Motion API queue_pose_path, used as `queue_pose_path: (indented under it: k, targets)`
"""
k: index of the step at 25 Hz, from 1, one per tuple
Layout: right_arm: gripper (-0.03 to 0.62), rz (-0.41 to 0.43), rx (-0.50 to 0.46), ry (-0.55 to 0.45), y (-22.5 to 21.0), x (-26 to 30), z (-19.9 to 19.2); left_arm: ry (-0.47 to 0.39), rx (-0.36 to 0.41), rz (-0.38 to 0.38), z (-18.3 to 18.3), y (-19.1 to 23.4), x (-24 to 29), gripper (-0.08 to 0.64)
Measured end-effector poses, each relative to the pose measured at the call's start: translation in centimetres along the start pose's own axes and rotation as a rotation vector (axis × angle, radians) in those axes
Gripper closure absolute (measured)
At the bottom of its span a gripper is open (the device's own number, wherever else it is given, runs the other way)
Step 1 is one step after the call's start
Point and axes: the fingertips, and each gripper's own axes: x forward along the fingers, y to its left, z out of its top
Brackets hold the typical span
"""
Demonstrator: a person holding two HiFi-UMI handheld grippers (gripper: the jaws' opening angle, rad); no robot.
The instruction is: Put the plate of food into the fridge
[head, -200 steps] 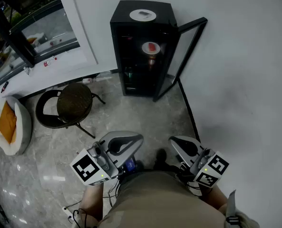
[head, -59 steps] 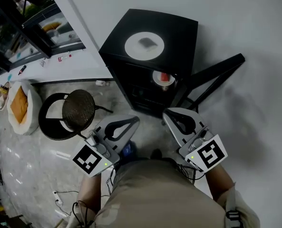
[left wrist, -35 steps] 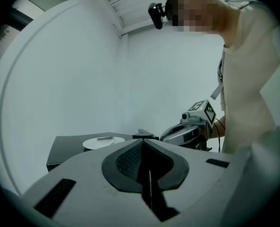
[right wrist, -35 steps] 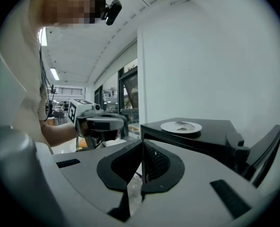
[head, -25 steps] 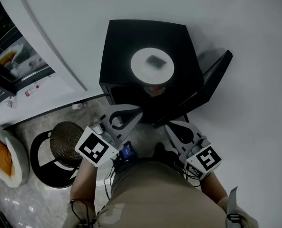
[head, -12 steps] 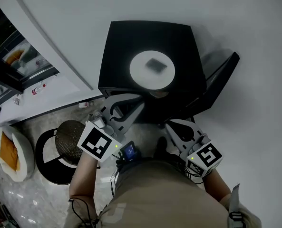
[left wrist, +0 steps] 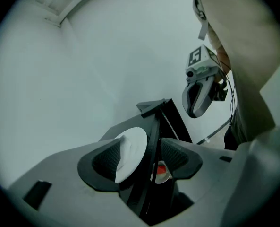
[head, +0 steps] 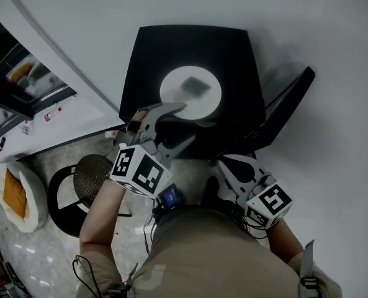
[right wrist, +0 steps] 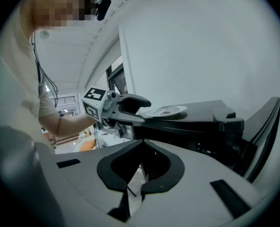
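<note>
1. The plate (head: 190, 92) lies flat on top of the fridge (head: 233, 48), close to the front edge and a little left of the middle. A small dark piece of food (head: 195, 85) sits near its centre.
2. The fridge door (head: 286, 107) stands open at the right front corner. Inside, a cup (left wrist: 161, 170) with something red in it already stands on a shelf.
3. The left gripper (head: 188, 123) has just been spreading its jaws and now has them wide apart. They reach in at the plate's near left rim, which lies in line with the gap, but the pads do not press on it.
4. The right gripper (head: 222, 162) hangs low in front of the fridge, jaws together with nothing in them.
5. The plate looks stiff, smooth and breakable, and likely has some weight. Its rim may slip between the pads.
6. The overhanging near rim is the best place to bite, deeply. Held at one edge the plate will want to droop, so it should be kept level to stop the food sliding off.
</note>
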Motion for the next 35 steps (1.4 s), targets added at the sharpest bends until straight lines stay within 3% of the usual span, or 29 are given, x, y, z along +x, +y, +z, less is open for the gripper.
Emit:
queue_pose_path:
  k: [3,14,18,23,28,35]
  targets:
    - [0.569,0.010,0.001,0.002,-0.2,0.0,0.1,0.052,0.058,-0.022,-0.4,-0.2,0.9,0.307]
    - [0.569,0.019,-0.008,0.010,-0.3,0.5,0.0,0.169,0.160,-0.084,-2.5,-0.9,2.6,0.307]
    - [0.569,0.018,-0.010,0.010,-0.3,0.9,-0.3,0.177,0.160,-0.069,-2.8,-0.9,2.9,0.309]
    - [0.569,0.010,-0.002,0.009,-0.3,1.0,-0.2,0.184,0.158,-0.069,-2.6,-0.4,2.6,0.404]
    - [0.569,0.001,0.011,0.007,-0.1,1.2,0.2,0.181,0.152,-0.078,-2.3,-0.2,1.7,0.448]
    - [0.569,0.007,0.023,0.007,-0.1,1.7,0.2,0.169,0.139,-0.070,-2.2,-0.6,1.3,0.456]
